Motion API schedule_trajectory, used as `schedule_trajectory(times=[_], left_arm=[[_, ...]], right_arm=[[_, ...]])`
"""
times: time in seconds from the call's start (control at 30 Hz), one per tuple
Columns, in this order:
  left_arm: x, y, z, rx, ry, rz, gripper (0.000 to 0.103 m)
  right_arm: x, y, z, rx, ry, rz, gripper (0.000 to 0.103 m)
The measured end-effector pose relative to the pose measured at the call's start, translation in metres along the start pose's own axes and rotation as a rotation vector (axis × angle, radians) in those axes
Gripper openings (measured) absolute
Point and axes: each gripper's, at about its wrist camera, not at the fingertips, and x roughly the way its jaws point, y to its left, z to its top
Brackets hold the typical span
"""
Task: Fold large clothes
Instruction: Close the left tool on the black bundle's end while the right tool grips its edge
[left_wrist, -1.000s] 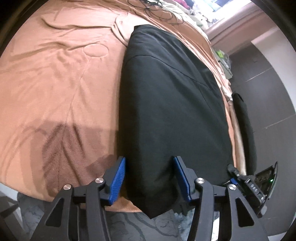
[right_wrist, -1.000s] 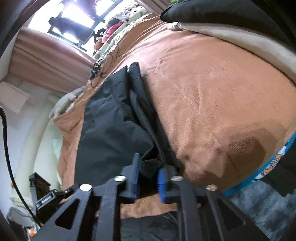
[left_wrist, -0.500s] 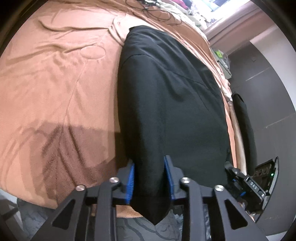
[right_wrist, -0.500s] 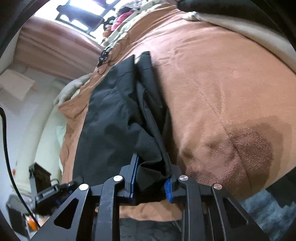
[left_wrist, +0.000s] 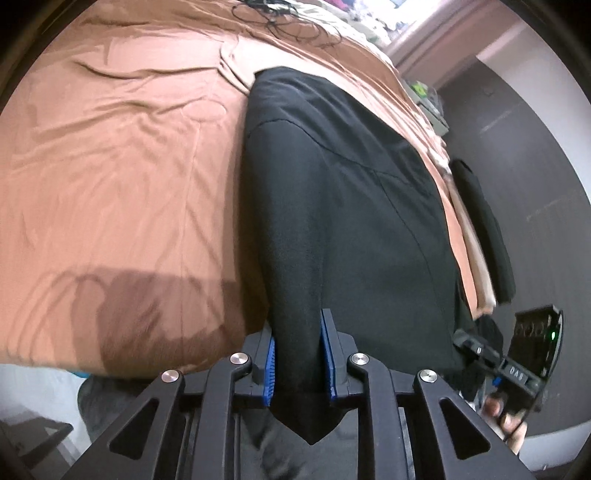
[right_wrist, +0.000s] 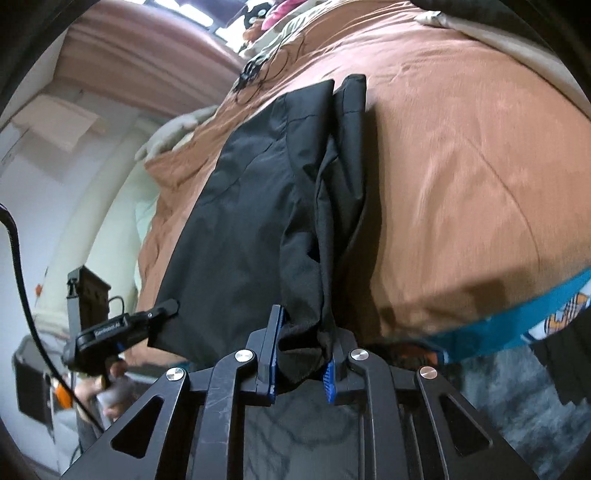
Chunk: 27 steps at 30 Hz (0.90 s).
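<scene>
Rust-brown bedding (left_wrist: 122, 192) covers the bed where our black garment (left_wrist: 332, 206) lies lengthwise, its near hem at the bed's edge. Our left gripper (left_wrist: 297, 360) is closing on one hem corner while our right gripper (right_wrist: 301, 354) pinches the other (bunched thicker there), presumably to carry the hem over evenly.

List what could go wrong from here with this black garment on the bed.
1. The left gripper pinches only one corner of the black garment as its jaws are closing; it could slip.
2. The right gripper holds bunched layers; the fold may come out uneven.
3. Dragging could rumple the brown bedspread.
</scene>
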Motion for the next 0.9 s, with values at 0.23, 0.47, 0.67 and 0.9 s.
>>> schedule_trajectory(times=[0.23, 0.47, 0.67, 0.9], left_arm=[[0.005, 0.014, 0.004, -0.007, 0.025, -0.010, 0.037], [0.019, 0.024, 0.038, -0.061, -0.011, -0.022, 0.045], [0.039, 0.028, 0.072, -0.083, -0.002, -0.024, 0.050], [0.060, 0.029, 0.109, -0.089, 0.012, -0.012, 0.056]], right_arm=[[-0.009, 0.003, 0.019, -0.063, 0.002, -0.082, 0.062], [0.002, -0.017, 0.070, -0.015, -0.037, -0.053, 0.084], [0.038, -0.030, 0.101, 0.024, 0.027, -0.006, 0.090], [0.067, -0.038, 0.132, 0.037, 0.076, 0.031, 0.090]])
